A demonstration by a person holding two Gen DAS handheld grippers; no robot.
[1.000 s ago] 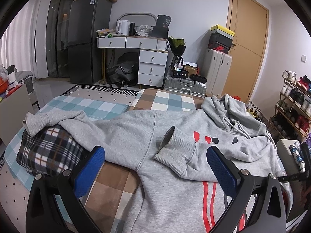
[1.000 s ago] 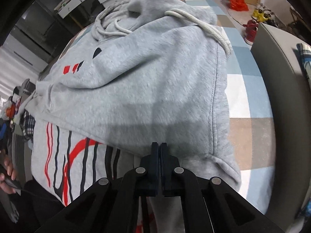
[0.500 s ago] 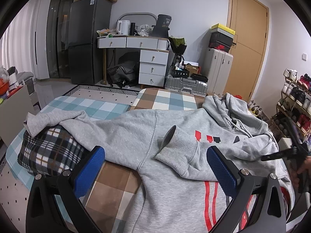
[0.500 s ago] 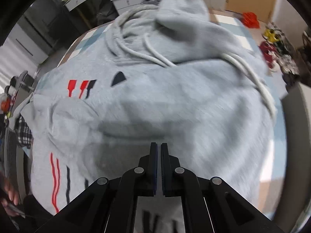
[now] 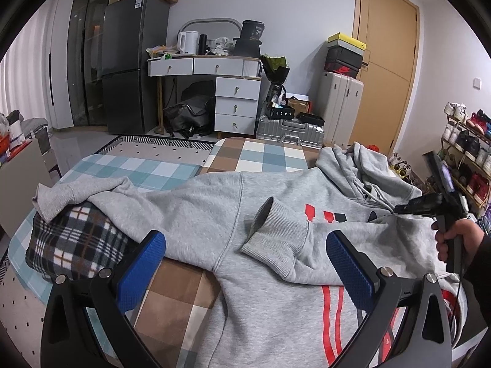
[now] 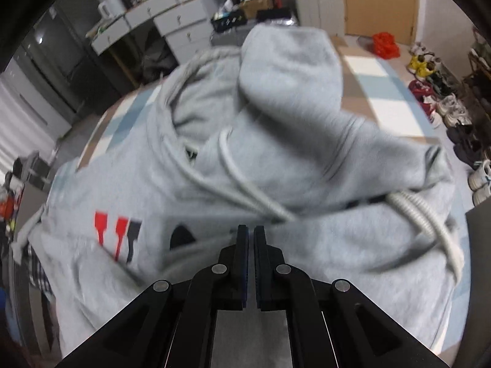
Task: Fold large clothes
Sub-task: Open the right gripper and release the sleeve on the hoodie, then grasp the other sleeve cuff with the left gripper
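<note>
Left wrist view shows the grey fleece hoodie with red stripes (image 5: 245,220) spread over the brown-and-blue checked table cover (image 5: 181,288), one ribbed cuff (image 5: 276,242) folded onto its chest. The left gripper (image 5: 245,263) hovers with jaws wide apart, holding nothing. The right gripper (image 6: 251,239), fingers nearly together with a slim gap, sits above the hoodie near its white drawstrings (image 6: 239,178); whether it pinches fabric I cannot tell.

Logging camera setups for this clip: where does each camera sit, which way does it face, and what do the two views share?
Left wrist: sits on the left gripper, low over the checked surface, facing the room's far wall across the grey hoodie; its own blue-padded jaws stand wide apart, and the right gripper in the person's hand shows at right.
Right wrist: sits on the right gripper, looking down at the hoodie's hood and drawcord; jaws nearly together, image blurred.
Shared: hoodie, white drawer desk.
</note>
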